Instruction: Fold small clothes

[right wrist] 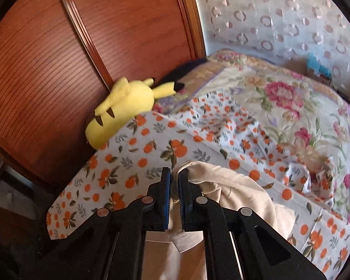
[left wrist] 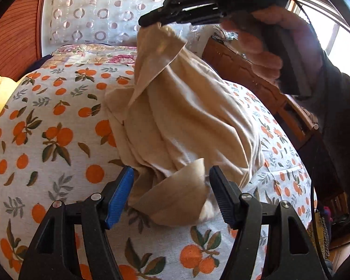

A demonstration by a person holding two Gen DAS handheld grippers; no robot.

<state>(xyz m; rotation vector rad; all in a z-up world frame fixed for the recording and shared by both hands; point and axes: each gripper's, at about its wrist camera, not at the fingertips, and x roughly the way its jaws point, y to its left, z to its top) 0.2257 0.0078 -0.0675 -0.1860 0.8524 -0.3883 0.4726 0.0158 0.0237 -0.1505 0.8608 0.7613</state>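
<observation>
At upper centre, right gripper [left wrist: 149,21], faint lettering illegible, pinches the beige garment [left wrist: 186,116] aloft; at bottom, left gripper [left wrist: 170,186] spread wide around a fold, pads not pressing.

Your cream cloth [right wrist: 233,193] runs off the bottom edge behind the right gripper [right wrist: 174,186], the yellow plush toy [right wrist: 126,107] looks blurry, and the small blue thing [right wrist: 318,66] is too fuzzy to name.

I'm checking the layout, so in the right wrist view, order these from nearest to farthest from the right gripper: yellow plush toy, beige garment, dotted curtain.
1. beige garment: pinched in the right gripper.
2. yellow plush toy: upper left, against the wooden board.
3. dotted curtain: top right, behind the bed.
</observation>
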